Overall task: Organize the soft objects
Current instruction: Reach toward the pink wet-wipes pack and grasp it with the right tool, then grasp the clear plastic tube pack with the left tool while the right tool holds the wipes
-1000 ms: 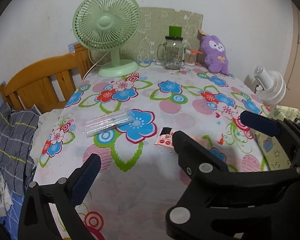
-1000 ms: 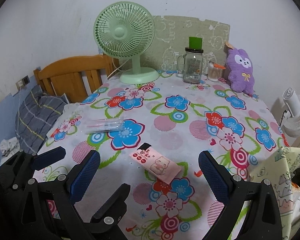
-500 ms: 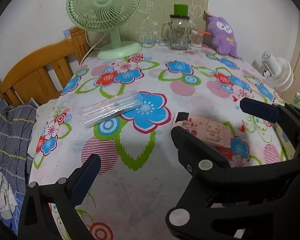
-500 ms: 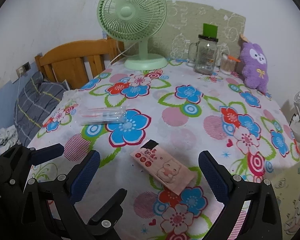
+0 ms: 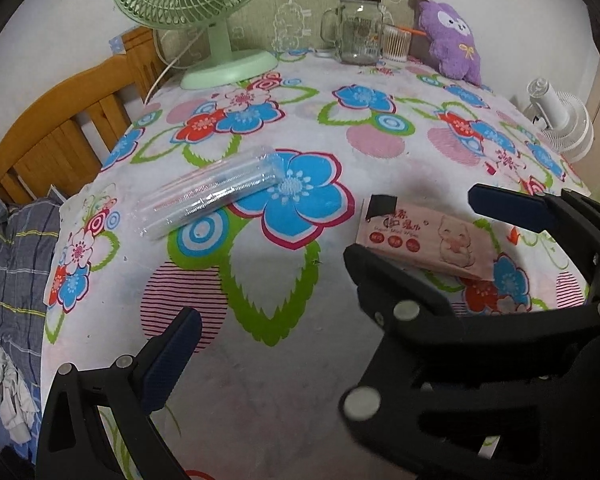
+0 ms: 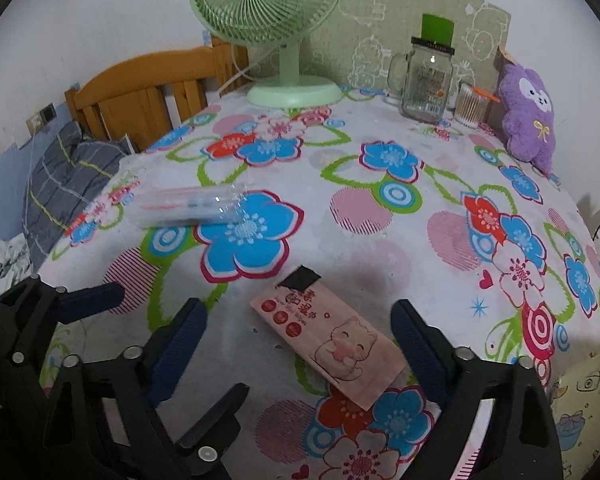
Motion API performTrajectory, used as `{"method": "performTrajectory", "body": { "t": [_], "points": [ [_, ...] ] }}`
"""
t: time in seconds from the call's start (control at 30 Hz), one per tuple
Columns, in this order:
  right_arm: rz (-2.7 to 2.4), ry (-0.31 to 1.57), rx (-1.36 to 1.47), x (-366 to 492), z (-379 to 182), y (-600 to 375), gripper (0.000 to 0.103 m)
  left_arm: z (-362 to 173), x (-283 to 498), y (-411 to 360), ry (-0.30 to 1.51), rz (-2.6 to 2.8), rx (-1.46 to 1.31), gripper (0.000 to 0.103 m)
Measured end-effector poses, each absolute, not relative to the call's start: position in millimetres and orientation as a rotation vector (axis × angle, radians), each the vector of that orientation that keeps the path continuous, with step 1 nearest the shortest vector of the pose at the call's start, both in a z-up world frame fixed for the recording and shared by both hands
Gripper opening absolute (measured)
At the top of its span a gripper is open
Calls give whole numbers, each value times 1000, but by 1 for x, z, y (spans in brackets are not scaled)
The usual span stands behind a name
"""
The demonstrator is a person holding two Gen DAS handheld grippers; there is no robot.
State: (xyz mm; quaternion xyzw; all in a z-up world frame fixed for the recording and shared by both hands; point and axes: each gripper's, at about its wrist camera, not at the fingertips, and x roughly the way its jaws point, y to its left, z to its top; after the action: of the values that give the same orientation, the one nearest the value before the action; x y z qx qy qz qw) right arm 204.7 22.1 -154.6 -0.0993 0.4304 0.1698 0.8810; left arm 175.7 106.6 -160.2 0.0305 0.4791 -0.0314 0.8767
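A pink wet-wipes pack (image 6: 328, 340) with a cartoon cat lies flat on the flowered tablecloth (image 6: 380, 216). My right gripper (image 6: 298, 308) hangs just over it, one finger on each side. Its jaws are closing, and the pads stand clear of the pack. The left wrist view shows the same pack (image 5: 428, 240) between those two fingers. My left gripper (image 5: 300, 320) is open and empty to the left, over bare cloth. A clear plastic pack (image 5: 212, 192) lies further left. A purple plush toy (image 6: 530, 116) leans at the back right.
A green desk fan (image 6: 288, 40), a glass jar mug (image 6: 424, 80) and a cup of cotton swabs (image 6: 470, 106) stand along the back wall. A wooden bed frame (image 5: 60, 136) with plaid bedding is left of the table. A white fan (image 5: 560, 128) is off the right edge.
Both grippers have sunk toward the table and tipped further down. The wipes pack, earlier ahead of the right gripper, now lies between its fingers, which stand slightly closer together.
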Motion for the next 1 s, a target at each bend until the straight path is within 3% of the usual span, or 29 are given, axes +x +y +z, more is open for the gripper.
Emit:
{"method": "performTrajectory", "body": {
  "t": [0.17, 0.43, 0.5, 0.57, 1.0],
  "points": [
    [348, 932, -202, 212, -164, 19, 86, -161, 177, 108, 999, -78, 48, 103],
    [315, 962, -222, 215, -169, 14, 59, -162, 179, 108, 995, -75, 47, 103],
    [320, 964, -227, 213, -169, 14, 48, -162, 178, 106, 992, -71, 54, 103],
    [324, 969, -235, 212, -168, 16, 45, -161, 177, 106, 993, -70, 61, 103],
    [329, 941, -204, 211, -146, 24, 43, -138, 182, 114, 947, -56, 112, 103]
  ]
}}
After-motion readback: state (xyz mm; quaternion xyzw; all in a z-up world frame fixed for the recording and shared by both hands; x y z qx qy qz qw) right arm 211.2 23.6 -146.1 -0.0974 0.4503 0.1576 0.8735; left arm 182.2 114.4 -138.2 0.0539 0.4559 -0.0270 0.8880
